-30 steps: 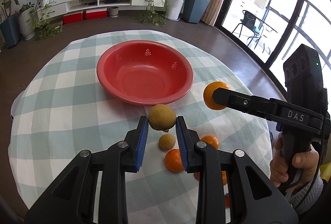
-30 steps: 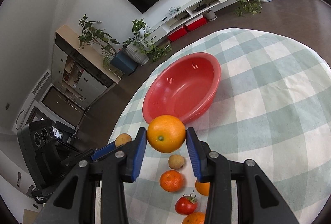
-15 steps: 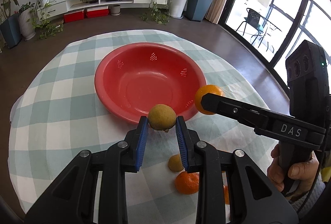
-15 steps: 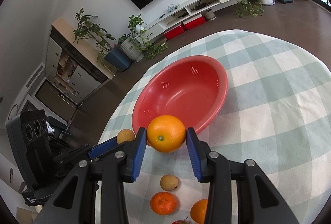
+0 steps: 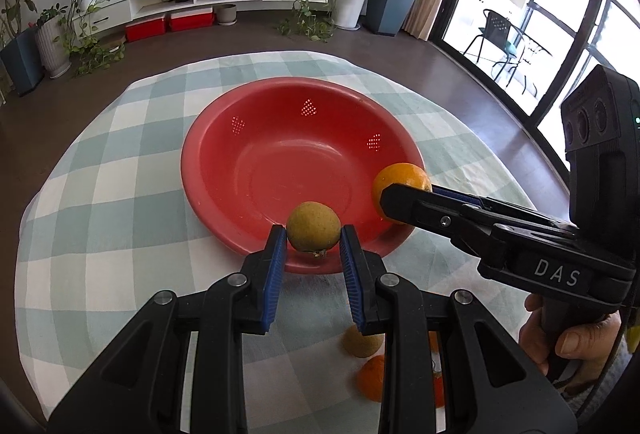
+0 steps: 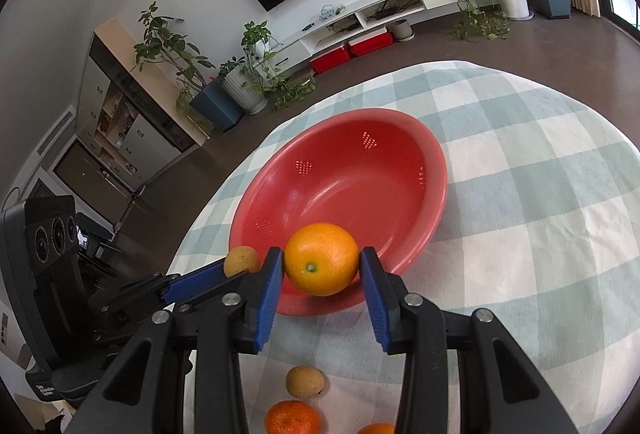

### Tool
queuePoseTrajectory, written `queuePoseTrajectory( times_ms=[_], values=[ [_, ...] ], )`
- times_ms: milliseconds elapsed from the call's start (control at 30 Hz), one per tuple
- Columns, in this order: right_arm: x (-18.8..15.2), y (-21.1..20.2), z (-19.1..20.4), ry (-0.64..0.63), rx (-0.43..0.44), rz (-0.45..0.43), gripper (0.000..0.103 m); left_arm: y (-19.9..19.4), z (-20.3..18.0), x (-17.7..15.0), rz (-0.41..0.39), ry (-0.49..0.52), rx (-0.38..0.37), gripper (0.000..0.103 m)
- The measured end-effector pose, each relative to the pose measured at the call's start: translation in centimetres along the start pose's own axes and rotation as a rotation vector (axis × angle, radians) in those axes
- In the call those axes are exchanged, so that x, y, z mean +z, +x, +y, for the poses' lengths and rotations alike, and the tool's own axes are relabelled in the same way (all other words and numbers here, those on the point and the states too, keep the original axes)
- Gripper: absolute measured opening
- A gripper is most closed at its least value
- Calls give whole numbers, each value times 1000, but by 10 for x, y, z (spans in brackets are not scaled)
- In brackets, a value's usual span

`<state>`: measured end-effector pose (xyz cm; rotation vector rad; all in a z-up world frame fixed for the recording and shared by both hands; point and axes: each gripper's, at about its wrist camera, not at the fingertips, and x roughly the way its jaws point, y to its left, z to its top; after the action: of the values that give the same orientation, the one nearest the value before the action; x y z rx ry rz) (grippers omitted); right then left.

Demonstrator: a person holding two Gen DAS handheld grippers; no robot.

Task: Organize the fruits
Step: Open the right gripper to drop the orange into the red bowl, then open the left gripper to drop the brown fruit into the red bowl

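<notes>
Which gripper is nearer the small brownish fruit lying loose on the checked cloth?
Left. The left gripper, shut on a tan fruit, hangs just above and beyond the small brownish fruit. The right gripper, holding the orange, is farther over the red bowl's rim.

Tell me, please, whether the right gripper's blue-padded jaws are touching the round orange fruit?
Touching. In the right wrist view the right gripper has both blue pads pressed against the sides of the round orange fruit, which hangs above the red plastic bowl's near rim.

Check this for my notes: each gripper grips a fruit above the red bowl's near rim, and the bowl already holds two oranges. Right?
Not quite. The red bowl is empty, as the left wrist view shows. Each gripper does grip a fruit above its near rim.
</notes>
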<state>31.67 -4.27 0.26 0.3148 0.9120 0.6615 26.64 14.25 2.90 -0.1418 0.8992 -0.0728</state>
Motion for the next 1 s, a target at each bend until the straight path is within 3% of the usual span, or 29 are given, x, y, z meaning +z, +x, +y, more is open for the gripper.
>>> queuePoseTrajectory(
  times_ms=[1000],
  values=[
    [-18,-33,16,-43,-12,-55,43,15,3,5,4,25,73,26]
  ],
)
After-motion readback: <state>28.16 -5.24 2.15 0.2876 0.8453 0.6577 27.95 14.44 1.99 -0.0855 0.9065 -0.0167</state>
